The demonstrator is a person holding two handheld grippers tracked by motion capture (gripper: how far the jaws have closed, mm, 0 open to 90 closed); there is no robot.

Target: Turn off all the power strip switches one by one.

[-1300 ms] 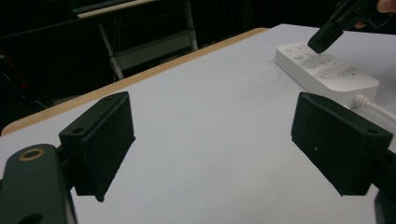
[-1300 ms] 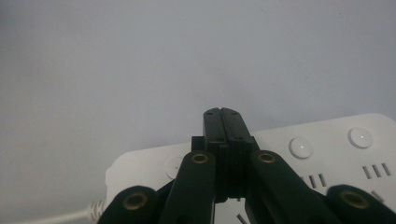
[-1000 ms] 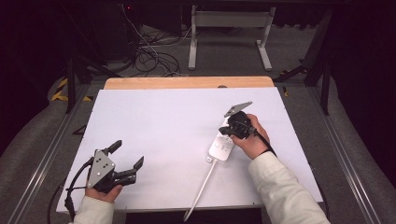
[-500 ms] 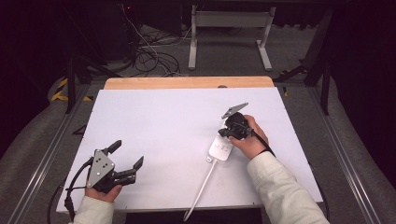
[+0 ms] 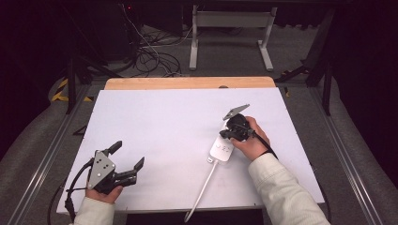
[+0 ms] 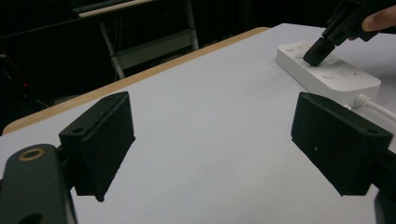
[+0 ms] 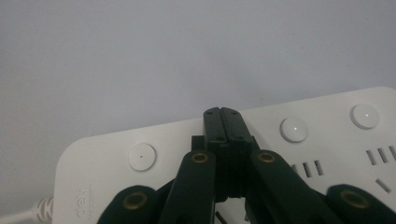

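A white power strip lies flat on the white table, right of centre, and its white cable runs off the near edge. My right gripper is shut, and its joined tips rest on the top of the strip, between two of its round buttons. Nothing is between the jaws. My left gripper is held at the near left, open wide with nothing in it. In the left gripper view the strip lies beyond its jaws, with the right gripper's tip on it.
A wooden strip marks the table's far edge. Beyond it, tangled cables and a metal stand sit on the dark floor. Rails run along both sides of the table.
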